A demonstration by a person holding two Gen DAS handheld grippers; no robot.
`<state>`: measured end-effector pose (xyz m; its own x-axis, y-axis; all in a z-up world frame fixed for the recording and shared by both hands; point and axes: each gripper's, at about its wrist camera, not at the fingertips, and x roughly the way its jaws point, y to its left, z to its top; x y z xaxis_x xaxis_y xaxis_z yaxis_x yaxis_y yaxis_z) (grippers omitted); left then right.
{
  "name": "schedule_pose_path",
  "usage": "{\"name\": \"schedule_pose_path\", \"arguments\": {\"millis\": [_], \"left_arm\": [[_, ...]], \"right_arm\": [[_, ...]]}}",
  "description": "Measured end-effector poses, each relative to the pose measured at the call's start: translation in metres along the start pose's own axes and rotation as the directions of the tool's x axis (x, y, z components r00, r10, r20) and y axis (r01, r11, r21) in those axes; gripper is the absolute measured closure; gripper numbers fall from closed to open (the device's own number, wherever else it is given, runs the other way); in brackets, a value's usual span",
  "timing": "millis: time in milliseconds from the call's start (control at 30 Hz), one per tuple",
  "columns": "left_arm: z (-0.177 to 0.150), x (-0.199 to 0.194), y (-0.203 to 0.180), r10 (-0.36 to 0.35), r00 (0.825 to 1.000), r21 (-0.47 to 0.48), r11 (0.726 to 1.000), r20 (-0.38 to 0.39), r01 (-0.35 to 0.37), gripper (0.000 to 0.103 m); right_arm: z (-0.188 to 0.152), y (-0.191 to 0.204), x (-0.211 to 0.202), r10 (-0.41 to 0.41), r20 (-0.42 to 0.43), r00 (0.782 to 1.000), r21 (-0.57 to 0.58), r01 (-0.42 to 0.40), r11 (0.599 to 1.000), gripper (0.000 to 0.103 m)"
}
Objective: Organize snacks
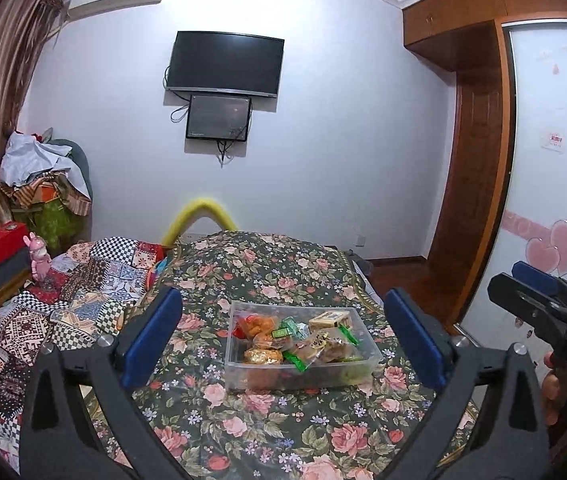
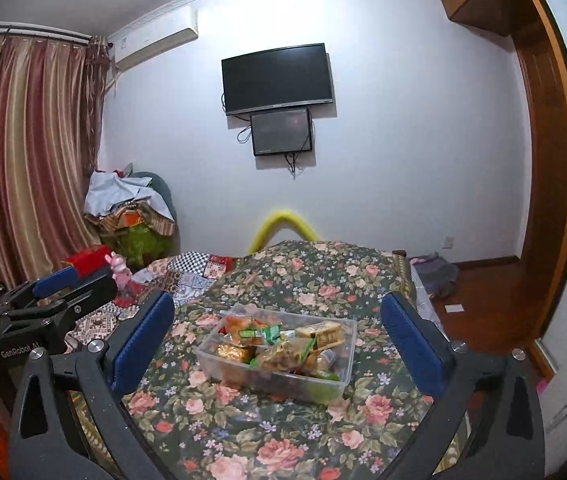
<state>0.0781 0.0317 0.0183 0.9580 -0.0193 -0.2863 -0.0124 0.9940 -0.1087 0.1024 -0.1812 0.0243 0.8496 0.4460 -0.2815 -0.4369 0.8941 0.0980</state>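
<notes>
Tongs both spread, empty: left tongs point(image 1: 283, 340) and right tongs point(image 2: 279, 340) hover above bed, each framing clear plastic box point(image 1: 299, 350) at lower centre. Likely poised to pick or lift. Snack packets point(image 1: 307, 340) heaped loose inside box, none outside. Box sits on floral bedspread point(image 1: 243, 420), patchwork quilt point(image 1: 83, 292) at left. Wall TV point(image 1: 225, 62) far, upper centre.

White wall holds a television point(image 1: 224, 62) (dark), striped curtains point(image 2: 23, 152) left, wooden wardrobe point(image 1: 471, 120) right.
</notes>
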Motion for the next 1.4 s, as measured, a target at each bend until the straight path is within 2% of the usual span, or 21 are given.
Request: {"name": "schedule_pose_path", "arguments": {"millis": [767, 1400], "left_arm": [[-0.008, -0.005, -0.005, 0.023, 1.0, 0.041, 0.999, 0.007, -0.023, 0.0], [-0.012, -0.001, -0.01, 0.01, 1.0, 0.049, 0.999, -0.004, -0.01, 0.0]], "right_arm": [[-0.014, 0.0, -0.006, -0.011, -0.024, 1.0, 0.0, 0.011, 1.0, 0.0], [-0.016, -0.003, -0.004, -0.022, -0.04, 0.999, 0.005, 0.022, 1.0, 0.0]]}}
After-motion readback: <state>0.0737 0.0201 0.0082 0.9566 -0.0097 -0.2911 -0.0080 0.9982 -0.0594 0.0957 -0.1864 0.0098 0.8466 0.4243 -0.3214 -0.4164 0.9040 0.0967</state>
